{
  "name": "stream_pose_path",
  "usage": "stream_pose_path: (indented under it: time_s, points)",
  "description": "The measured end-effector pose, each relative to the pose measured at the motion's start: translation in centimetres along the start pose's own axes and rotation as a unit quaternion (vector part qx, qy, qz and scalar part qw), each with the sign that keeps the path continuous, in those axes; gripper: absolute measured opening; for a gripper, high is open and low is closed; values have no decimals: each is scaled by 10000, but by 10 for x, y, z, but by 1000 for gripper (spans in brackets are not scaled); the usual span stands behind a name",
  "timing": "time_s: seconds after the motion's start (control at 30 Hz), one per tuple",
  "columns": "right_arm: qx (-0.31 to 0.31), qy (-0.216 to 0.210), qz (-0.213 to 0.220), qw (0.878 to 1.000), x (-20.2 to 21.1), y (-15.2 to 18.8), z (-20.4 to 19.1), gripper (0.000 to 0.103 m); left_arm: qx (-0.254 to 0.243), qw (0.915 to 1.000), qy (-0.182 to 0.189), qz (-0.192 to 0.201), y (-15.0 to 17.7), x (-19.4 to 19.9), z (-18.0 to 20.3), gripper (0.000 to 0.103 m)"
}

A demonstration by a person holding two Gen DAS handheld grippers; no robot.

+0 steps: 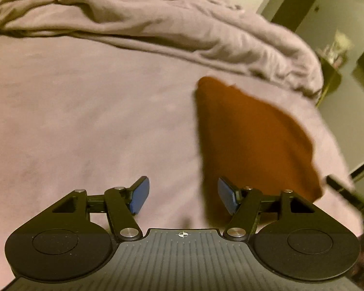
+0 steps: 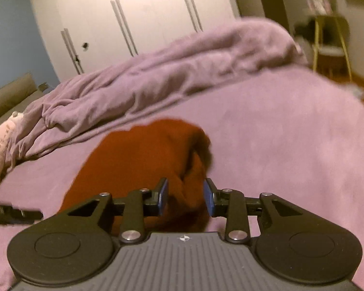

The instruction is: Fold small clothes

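Observation:
A rust-red small garment [image 2: 138, 160] lies bunched on the purple bed sheet [image 2: 291, 145]. My right gripper [image 2: 186, 197] hovers over its near right edge. Its blue pads [image 2: 163, 196] are partly apart, a fold of the cloth sits in the gap, and neither pad visibly presses on it. In the left wrist view the same garment [image 1: 250, 135] lies to the right. My left gripper [image 1: 184, 195] is open over bare sheet, and its right pad [image 1: 228, 197] is at the cloth's near edge. The right gripper's tip [image 1: 339, 186] shows blurred at the garment's far corner.
A crumpled purple duvet [image 2: 157, 72] is heaped along the far side of the bed. Behind it are white wardrobe doors [image 2: 133, 19]. A gold-legged side table [image 2: 332, 46] stands past the bed's right edge, and a pink soft toy [image 2: 2, 140] lies at the left.

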State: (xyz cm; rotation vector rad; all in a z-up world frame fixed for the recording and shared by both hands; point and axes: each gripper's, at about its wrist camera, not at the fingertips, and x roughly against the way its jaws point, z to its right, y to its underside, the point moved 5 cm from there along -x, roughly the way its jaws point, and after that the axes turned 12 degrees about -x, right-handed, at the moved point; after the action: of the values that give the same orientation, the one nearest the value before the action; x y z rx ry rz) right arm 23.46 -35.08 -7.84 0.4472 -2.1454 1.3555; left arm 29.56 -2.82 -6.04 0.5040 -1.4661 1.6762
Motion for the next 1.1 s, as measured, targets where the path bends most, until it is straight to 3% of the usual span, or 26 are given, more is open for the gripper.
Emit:
stream_pose_path:
  time_s: [0.07, 0.23, 0.3, 0.37, 0.47, 0.57, 0.67, 0.83, 0.97, 1.1]
  points:
    - [385, -158, -42, 9991, -14, 1, -26, 29, 89, 9999, 120, 29, -10, -15, 14, 68]
    - [1344, -433, -384, 9892, -48, 22, -75, 17, -166, 9997, -84, -144, -9, -51, 34, 70]
    - [1542, -526, -557, 9851, -56, 33, -79, 17, -131, 9997, -102, -189, -3, -56, 30, 72]
    - [1761, -343, -704, 9813, -65, 48, -73, 17, -153, 9996, -39, -229, 3, -61, 30, 75]
    - [1956, -370, -640, 9779, -68, 60, -62, 17, -336, 9992, -173, -110, 10, -67, 34, 83]
    - [1824, -378, -804, 9792, -65, 43, -68, 16, -42, 10000, -34, -78, 8, -61, 26, 81]
    - [1625, -230, -407, 9856, -53, 18, -64, 15, 186, 9998, 43, 4, -5, -47, 16, 74]
    - [1714, 290, -39, 9848, -71, -16, -58, 15, 212, 9990, -328, 233, -39, -57, 20, 74]
    - [1471, 262, -43, 9888, -97, -32, -66, 15, 420, 9974, -509, 298, -60, -81, 26, 77]
    - [1590, 302, -87, 9868, -125, -32, -73, 17, 346, 9920, -1062, 591, -72, -101, 31, 88]
